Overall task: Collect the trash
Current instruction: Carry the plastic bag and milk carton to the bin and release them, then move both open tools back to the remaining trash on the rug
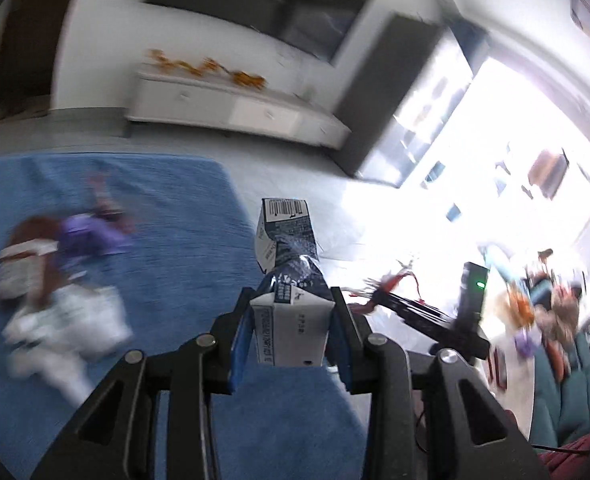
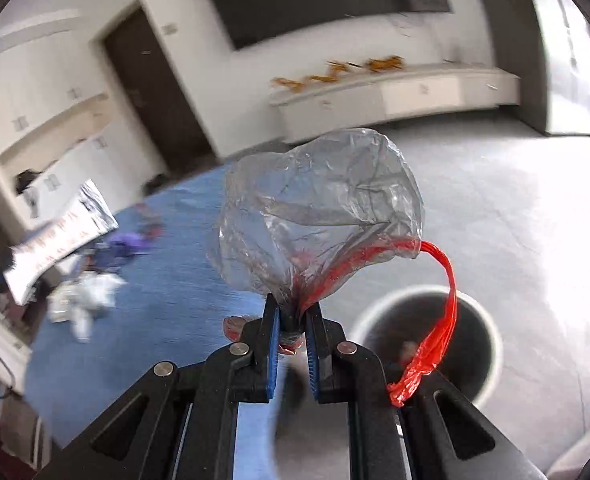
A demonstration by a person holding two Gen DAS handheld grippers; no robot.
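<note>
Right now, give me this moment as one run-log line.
left gripper: shut on snack wrapper | right gripper: shut on clear plastic bag | bin: below right | rug litter: remains

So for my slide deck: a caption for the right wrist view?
Right tool pinching a clear plastic bag above a round bin.

- A blue rug [image 1: 167, 208] covers the pale grey floor [image 2: 475, 184].
- A long white low cabinet [image 2: 395, 88] stands against the far wall, with orange objects [image 2: 335, 68], blurred, along its top.
- A large dark screen [image 1: 263, 4] hangs above that cabinet.
- A dark door [image 2: 151, 92] stands left of it.
</note>
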